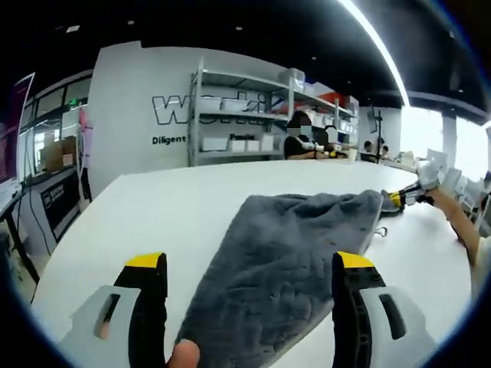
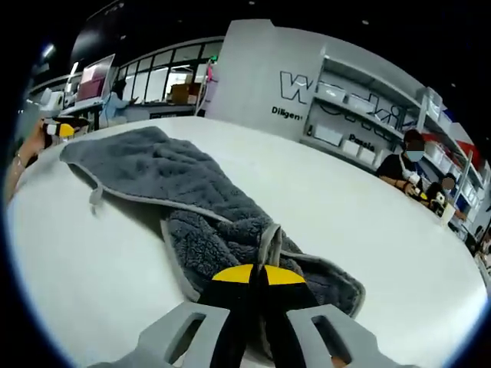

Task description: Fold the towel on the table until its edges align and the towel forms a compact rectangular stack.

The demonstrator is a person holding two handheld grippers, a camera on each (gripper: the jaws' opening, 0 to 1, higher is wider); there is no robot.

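Left gripper (image 1: 253,280) jaws apart over grey towel (image 1: 288,261), white table (image 1: 153,207).

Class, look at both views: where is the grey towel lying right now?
The grey towel lies on the white table, running between the left gripper's open jaws in the left gripper view; in the right gripper view, the right gripper pinches its near corner.

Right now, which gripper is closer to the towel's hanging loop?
Left. The left gripper is at the towel end near the hanging loop; the right gripper pinches the opposite end.
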